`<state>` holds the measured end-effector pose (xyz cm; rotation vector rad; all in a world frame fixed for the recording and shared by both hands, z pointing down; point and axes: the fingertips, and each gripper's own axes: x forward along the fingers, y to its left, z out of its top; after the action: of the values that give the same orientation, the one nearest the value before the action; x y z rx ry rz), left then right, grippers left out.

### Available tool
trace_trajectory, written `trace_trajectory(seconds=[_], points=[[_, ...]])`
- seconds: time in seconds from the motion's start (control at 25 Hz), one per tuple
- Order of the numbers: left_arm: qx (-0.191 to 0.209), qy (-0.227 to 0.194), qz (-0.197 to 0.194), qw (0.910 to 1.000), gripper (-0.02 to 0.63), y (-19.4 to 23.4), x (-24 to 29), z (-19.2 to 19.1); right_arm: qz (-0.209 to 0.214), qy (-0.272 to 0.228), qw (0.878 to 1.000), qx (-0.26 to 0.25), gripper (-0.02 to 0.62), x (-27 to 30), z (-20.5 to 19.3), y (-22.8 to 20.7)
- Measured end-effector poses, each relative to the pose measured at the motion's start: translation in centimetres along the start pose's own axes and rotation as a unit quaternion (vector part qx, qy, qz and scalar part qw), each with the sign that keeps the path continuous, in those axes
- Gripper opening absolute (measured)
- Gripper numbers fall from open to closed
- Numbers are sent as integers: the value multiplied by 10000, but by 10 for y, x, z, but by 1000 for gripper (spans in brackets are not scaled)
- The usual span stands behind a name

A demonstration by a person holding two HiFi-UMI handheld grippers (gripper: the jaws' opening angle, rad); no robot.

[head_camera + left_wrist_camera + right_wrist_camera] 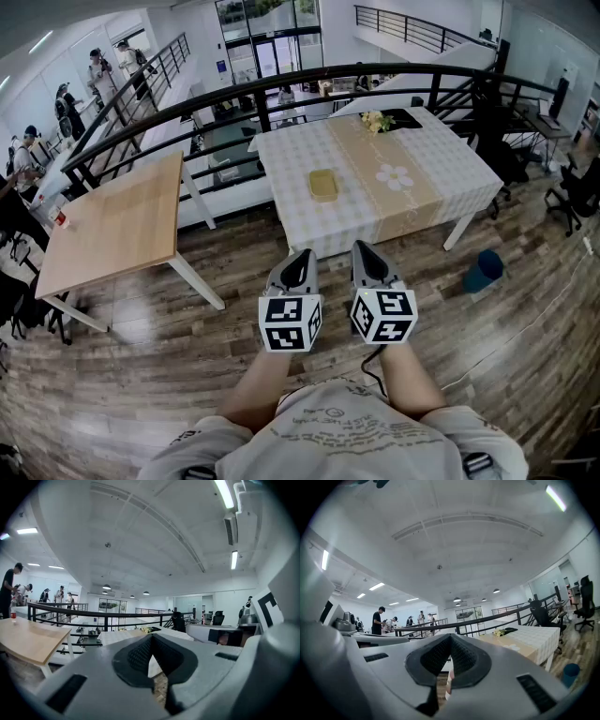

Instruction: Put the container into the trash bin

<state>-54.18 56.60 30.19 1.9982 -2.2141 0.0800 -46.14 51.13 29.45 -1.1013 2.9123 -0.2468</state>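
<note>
A shallow yellow container lies on the table with the checked cloth, on the near part of its top beside a tan runner. A blue trash bin stands on the wood floor right of that table, and it also shows low at the right as the bin. My left gripper and right gripper hang side by side in front of the table, short of its near edge. Both point at the table and both are shut on nothing. The tips meet, as do the tips. Neither gripper view shows the container.
A bare wooden table stands to the left. A black railing curves behind both tables. Flowers lie at the cloth table's far end. Office chairs sit at the right, and people stand far left.
</note>
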Motion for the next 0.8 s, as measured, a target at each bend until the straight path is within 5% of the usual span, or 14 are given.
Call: trace_trajectory(seconds=[0.8], points=[[-2, 155, -63, 9999, 5, -66, 24, -21, 222, 87, 9997, 114, 2, -29, -14, -55]])
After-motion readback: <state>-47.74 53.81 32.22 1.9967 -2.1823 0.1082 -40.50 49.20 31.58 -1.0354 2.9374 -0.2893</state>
